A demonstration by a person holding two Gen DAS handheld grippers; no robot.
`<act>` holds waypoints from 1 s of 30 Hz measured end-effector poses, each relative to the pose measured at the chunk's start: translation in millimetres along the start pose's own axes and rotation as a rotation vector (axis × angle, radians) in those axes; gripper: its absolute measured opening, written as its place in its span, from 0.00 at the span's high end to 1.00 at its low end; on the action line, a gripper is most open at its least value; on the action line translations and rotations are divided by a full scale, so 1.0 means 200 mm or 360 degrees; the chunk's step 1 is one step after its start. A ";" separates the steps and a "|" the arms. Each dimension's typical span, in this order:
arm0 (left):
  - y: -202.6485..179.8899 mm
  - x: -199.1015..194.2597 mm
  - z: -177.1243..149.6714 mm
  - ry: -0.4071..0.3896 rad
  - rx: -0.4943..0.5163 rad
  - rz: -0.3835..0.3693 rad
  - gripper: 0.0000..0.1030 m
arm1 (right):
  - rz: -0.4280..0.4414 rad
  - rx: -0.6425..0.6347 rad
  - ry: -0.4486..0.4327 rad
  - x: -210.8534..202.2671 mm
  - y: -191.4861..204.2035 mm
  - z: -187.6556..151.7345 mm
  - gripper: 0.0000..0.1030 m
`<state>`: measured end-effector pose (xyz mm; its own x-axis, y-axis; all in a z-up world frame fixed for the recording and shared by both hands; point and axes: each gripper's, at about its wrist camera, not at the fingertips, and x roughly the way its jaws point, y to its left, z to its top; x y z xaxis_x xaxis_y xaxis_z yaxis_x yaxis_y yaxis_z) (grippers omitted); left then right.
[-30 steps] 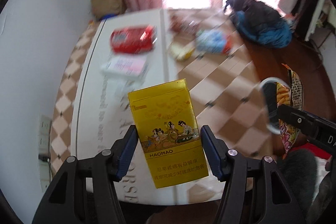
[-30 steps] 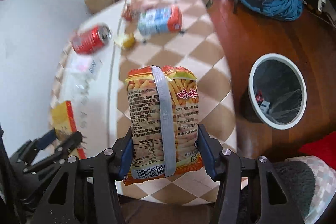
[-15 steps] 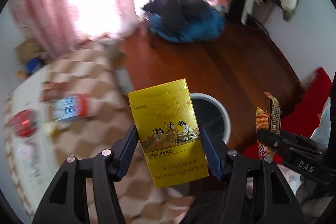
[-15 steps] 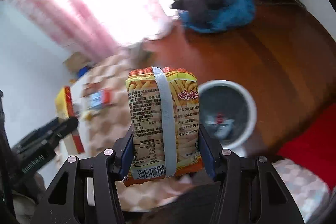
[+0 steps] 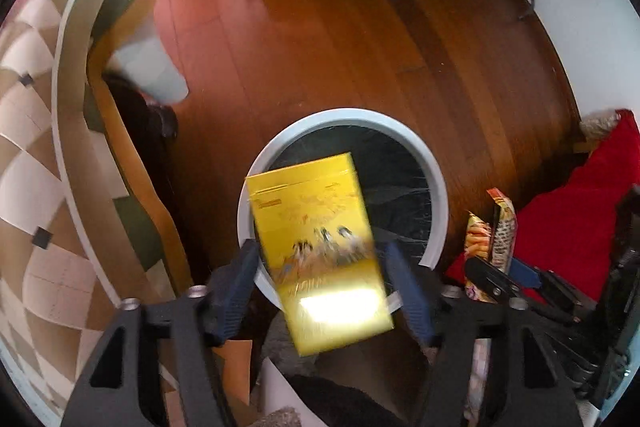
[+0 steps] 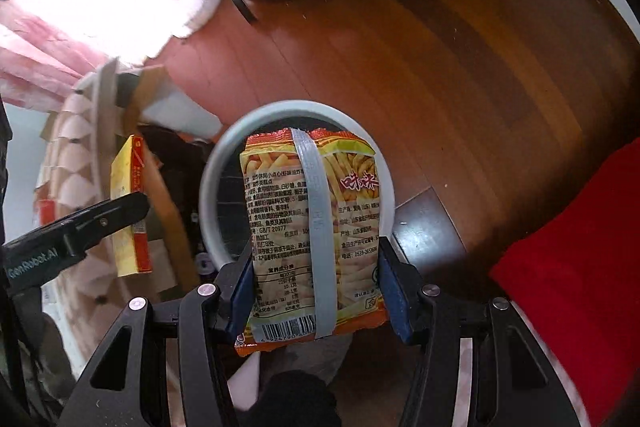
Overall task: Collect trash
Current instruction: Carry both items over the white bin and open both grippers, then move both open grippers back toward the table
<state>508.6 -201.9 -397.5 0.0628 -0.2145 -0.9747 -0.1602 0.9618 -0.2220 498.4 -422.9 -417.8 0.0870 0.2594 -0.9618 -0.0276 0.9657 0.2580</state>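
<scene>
Two hand-held grippers are poised straight above the bin (image 5: pixel 436 187): the left hand-held gripper (image 5: pixel 326 287), jaws just opened, has released the upright yellow box (image 5: pixel 320 251), while the right hand-held gripper (image 6: pixel 316 291) is clenched on the snack bag (image 6: pixel 312 227).

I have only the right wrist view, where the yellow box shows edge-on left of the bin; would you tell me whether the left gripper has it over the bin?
Observer: In the left wrist view the yellow box lies over the bin opening.
Operator: Is it gripped?
Observer: No; the left gripper jaws have just been opening, with gaps either side of the box.
Operator: And my snack bag?
Observer: There the snack bag shows just outside the bin's right rim.
</scene>
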 end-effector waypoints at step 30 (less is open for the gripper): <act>-0.01 -0.29 -0.33 -0.0259 0.0101 0.0340 0.03 | -0.0187 -0.0068 -0.0002 -0.03 0.05 -0.09 0.00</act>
<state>440.1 -202.8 -341.5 0.1927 0.0194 -0.9811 -0.1253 0.9921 -0.0050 479.0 -415.5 -412.1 0.0932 0.1445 -0.9851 -0.0595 0.9884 0.1394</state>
